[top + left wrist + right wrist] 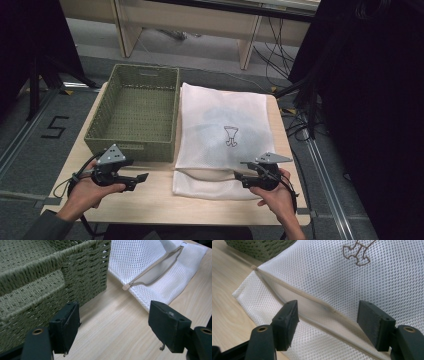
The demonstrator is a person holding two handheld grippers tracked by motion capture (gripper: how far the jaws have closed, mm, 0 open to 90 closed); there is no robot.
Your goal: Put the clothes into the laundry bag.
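A: Two grippers are seen at the table's (150,200) near edge. The left gripper (142,178) is held at about 7 o'clock from the table's centre, the right gripper (239,176) at about 5 o'clock.

B: Jaw states?

A: Both are released. In the left gripper view the jaws are spread wide with only bare tabletop between them. In the right gripper view the jaws are spread just above the mesh bag (372,282), astride its zipper (317,306); nothing is pinched.

B: Position of the bag?

A: The mesh bag (225,132) is laid flat on the right half of the table, just beside the green woven basket (135,145), which is placed at 10 o'clock.

B: Orientation?

A: The long axis is run from 6 to 12 o'clock. The zipper end is turned toward 6 o'clock, with the zipper lying crosswise, 9 to 3. The zipper is seen partly open in both gripper views. The zipper pull (124,287) is noted at the end nearest the basket. An embroidered mark (230,136) is noted near the bag's middle.
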